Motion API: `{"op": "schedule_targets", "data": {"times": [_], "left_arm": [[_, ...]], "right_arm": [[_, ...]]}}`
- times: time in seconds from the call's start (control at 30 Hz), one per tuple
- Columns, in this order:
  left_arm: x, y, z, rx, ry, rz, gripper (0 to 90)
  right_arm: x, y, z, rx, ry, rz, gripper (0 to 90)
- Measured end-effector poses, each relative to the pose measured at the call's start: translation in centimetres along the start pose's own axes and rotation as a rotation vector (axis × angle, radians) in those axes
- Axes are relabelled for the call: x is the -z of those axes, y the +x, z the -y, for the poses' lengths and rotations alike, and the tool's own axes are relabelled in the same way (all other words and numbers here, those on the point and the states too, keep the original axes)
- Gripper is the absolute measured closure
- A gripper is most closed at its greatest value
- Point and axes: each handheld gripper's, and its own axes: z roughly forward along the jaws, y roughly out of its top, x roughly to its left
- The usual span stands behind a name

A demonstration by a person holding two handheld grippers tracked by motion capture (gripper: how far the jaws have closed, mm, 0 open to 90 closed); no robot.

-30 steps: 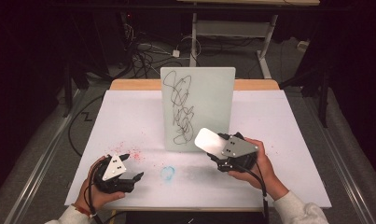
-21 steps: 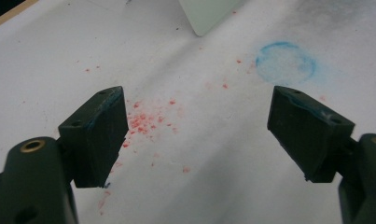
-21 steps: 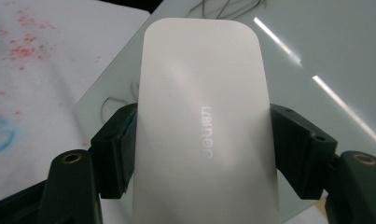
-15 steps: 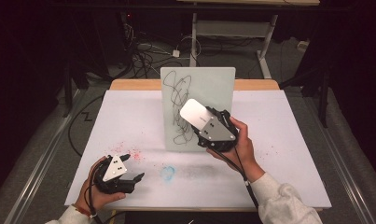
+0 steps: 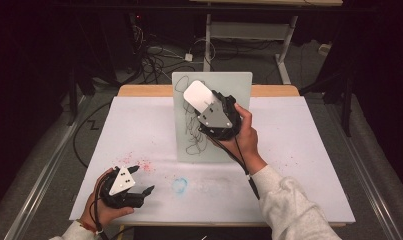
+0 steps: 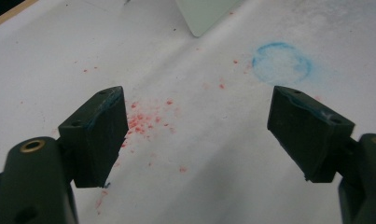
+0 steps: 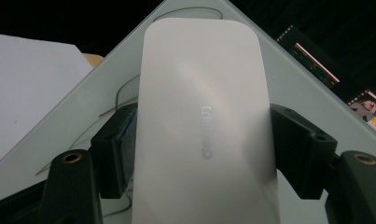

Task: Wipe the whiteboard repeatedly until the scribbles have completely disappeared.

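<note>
One white eraser (image 7: 204, 126) (clamped), right gripper (image 5: 209, 107), scribbled whiteboard (image 5: 239, 85).

White rounded eraser (image 5: 198, 96) pressed flat against upper left of upright scribbled whiteboard (image 5: 239, 85), clamped by right gripper (image 5: 205, 102)

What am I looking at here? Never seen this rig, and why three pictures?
No robot: a person holds a two-jaw gripper in each hand. The high view looks down on the table; the other two come from cameras riding on the grippers. The right gripper is shut on a white eraser, held against an upright whiteboard with black scribbles. Its own view shows the eraser between the jaws. The left gripper is open near the front edge, above red specks and a blue ring stain.
</note>
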Motion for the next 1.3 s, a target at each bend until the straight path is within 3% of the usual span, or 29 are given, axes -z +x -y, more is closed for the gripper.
{"op": "schedule_targets", "data": {"times": [0.3, 0.43, 0.73, 0.83, 0.93, 1.03, 1.1, 1.3], "left_arm": [[0.0, 0.0, 0.1, -0.003, 0.003, 0.005, 19.5], [0.0, 0.0, 0.1, -0.015, 0.001, 0.0, 19.5], [-0.1, -0.1, 0.1, -0.007, 0.009, 0.006, 19.5], [-0.2, -0.1, 0.1, -0.007, 0.012, 0.007, 19.5], [-0.2, -0.1, 0.0, -0.015, 0.003, 0.004, 19.5], [-0.1, -0.2, 0.0, -0.006, 0.002, 0.009, 19.5], [-0.1, -0.1, 0.0, -0.006, 0.001, 0.009, 19.5], [0.0, 0.0, 0.1, -0.013, -0.006, 0.004, 19.5]], "right_arm": [[-1.3, 0.0, -0.9, 0.012, -0.003, 0.033, 30.8], [-1.6, 0.4, -0.7, 0.017, 0.002, 0.012, 30.8], [-1.5, 2.7, 1.2, 0.035, 0.016, -0.006, 30.8], [-1.3, 4.2, 2.1, 0.07, 0.025, -0.027, 30.8], [-1.3, 4.9, 2.3, 0.084, 0.036, -0.03, 30.8], [-1.3, 4.4, 2.1, 0.089, 0.032, -0.042, 30.8], [-1.4, 3.7, 1.7, 0.085, 0.031, -0.018, 30.7], [-1.6, 0.0, 0.0, 0.003, 0.009, 0.056, 30.7]]}}
